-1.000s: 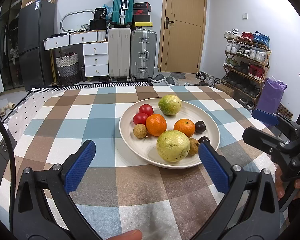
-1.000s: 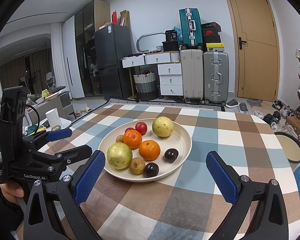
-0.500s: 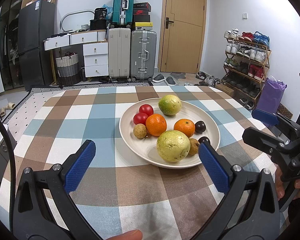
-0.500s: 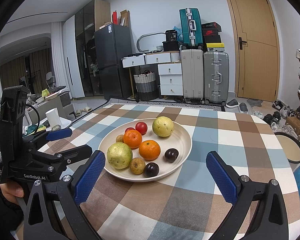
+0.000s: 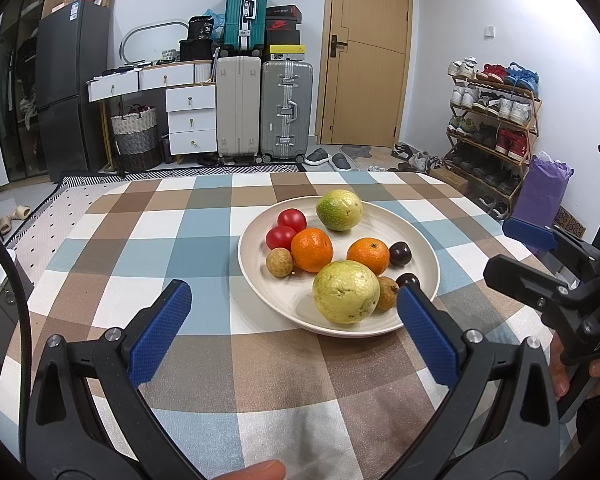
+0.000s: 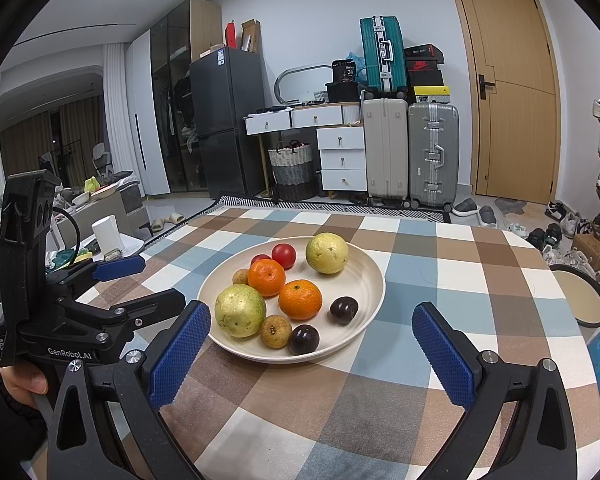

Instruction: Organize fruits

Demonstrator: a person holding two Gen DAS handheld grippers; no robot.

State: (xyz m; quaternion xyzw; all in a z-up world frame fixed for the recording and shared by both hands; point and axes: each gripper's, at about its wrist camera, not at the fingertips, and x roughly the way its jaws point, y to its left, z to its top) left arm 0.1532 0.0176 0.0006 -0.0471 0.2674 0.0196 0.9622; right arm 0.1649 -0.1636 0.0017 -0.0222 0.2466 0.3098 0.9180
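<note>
9 fruits sit together on the cream plate, and that plate rests on the checked surface between both cameras. Counting them off: 2 green-yellow guavas, the near guava at the front rim and the far guava at the back; 2 oranges, 1 mid-plate and 1 to its right; 2 red tomatoes touching each other at the left; 2 dark plums on the right side; and 2 small brown fruits, perhaps longans, 1 by the tomatoes and 1 tucked against the near guava. Make that 10.

Left hand-held gripper hangs low in front of the plate, jaws spread wide, nothing between them. Right hand-held gripper does the same from the other side, wide apart and empty.

How far along? Hard call. Every fruit lies on the plate and none on the cloth, which fits a gathering job completed; it equally fits a mixed plate awaiting sorting by kind, since like fruits sit only loosely paired.

A second round dish peeks over the surface's right edge, cut off, its contents unseen. The left view hides part of 1 plum behind its right finger.
</note>
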